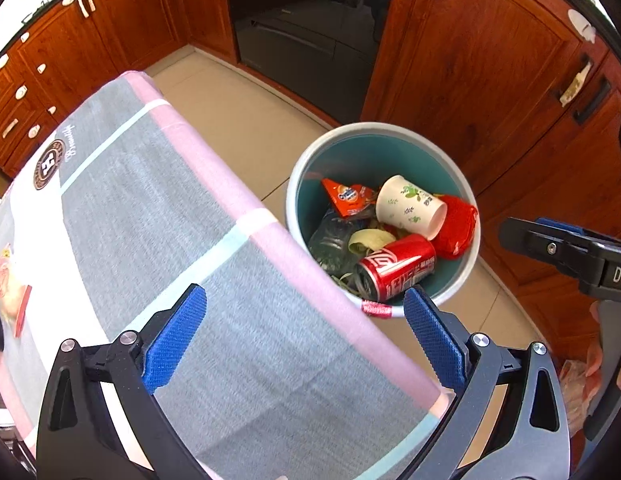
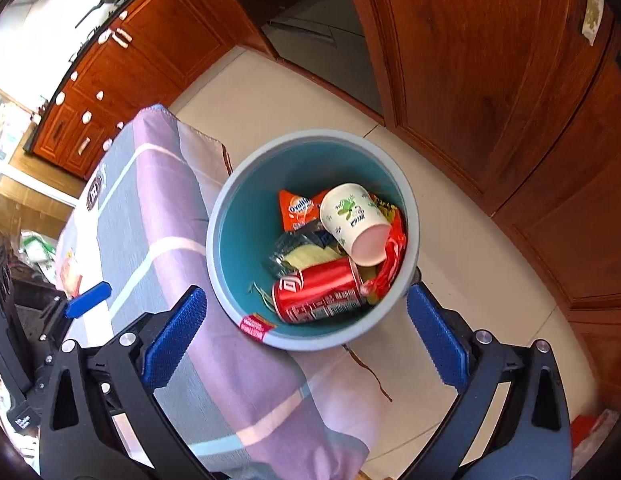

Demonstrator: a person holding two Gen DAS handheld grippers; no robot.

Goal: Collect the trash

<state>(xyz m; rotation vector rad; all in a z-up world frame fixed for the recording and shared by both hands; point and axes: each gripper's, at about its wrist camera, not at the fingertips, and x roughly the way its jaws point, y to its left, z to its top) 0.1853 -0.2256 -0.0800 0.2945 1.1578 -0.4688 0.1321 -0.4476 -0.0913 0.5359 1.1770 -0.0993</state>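
Note:
A round trash bin with a grey rim (image 1: 294, 184) (image 2: 218, 216) and teal inside stands on the floor against the table's edge. In it lie a red soda can (image 1: 398, 268) (image 2: 318, 294), a printed paper cup (image 1: 410, 206) (image 2: 354, 220), an orange snack wrapper (image 1: 346, 196) (image 2: 298, 210), a red wrapper (image 1: 456, 226) (image 2: 392, 256) and a crushed clear bottle (image 1: 330, 240). My left gripper (image 1: 305, 300) hangs open over the table's edge beside the bin, holding nothing. My right gripper (image 2: 306, 300) is open above the bin's near rim, also with nothing in it.
The table wears a grey and pink cloth (image 1: 150, 220) (image 2: 150, 208), with a snack packet (image 1: 6, 284) (image 2: 70, 272) at its far left. Wooden cabinets (image 1: 470, 60) and a dark appliance (image 1: 302, 48) ring the tiled floor (image 1: 238, 112). A hand (image 1: 594, 360) shows at the lower right.

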